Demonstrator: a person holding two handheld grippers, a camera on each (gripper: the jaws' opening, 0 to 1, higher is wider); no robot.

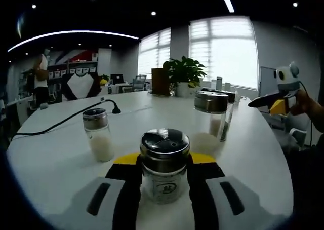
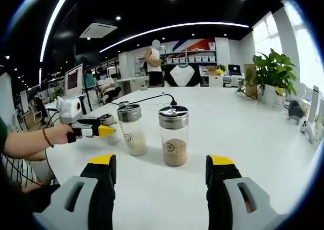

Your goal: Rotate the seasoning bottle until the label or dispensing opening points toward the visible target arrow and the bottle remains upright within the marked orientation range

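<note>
Clamping my left gripper (image 1: 164, 182) around an upright seasoning bottle (image 1: 164, 165) on the white surface (image 1: 50, 154), I hold my right gripper (image 2: 161, 177) spread apart.

Probably an open-plan office: desks with monitors (image 2: 72, 80), shelving (image 2: 191, 59), a white meeting table (image 2: 253, 123).
</note>
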